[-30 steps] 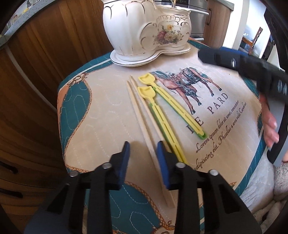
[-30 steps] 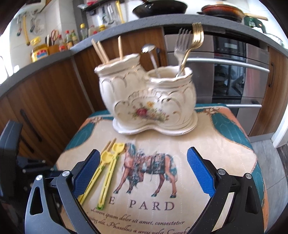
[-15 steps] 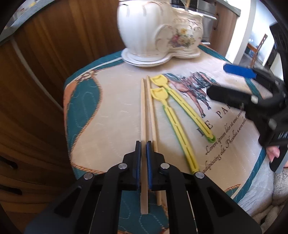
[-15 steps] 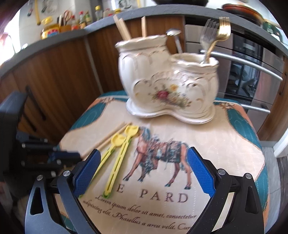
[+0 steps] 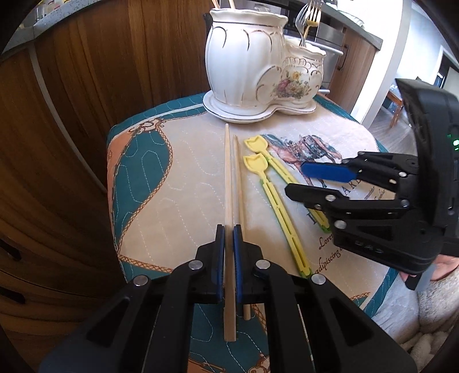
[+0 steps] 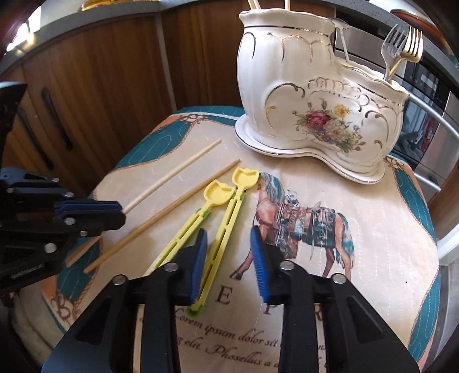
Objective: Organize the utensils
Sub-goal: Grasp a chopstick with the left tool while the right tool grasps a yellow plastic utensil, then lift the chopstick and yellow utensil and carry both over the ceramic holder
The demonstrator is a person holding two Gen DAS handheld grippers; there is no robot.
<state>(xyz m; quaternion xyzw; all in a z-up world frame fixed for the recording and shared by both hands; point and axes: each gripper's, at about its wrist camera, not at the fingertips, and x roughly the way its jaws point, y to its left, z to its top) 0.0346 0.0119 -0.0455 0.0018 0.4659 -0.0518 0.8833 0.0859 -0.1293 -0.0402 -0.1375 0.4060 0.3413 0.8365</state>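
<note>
My left gripper (image 5: 226, 252) pinching pale wooden chopstick (image 5: 228, 183), lying before white floral ceramic holder (image 5: 258, 63). My right gripper (image 6: 228, 258) jaws closing around yellow plastic chopstick (image 6: 226, 226), not gripping.

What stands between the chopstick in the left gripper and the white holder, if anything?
Nothing visible does. The left gripper is shut on one wooden chopstick, and only bare cloth lies between its tip and the holder. The other chopstick lies beside it.

wood cabinets (image 5: 86, 100) behind, grey countertop (image 6: 86, 20), steel oven (image 6: 430, 94) right, daylight.
</note>
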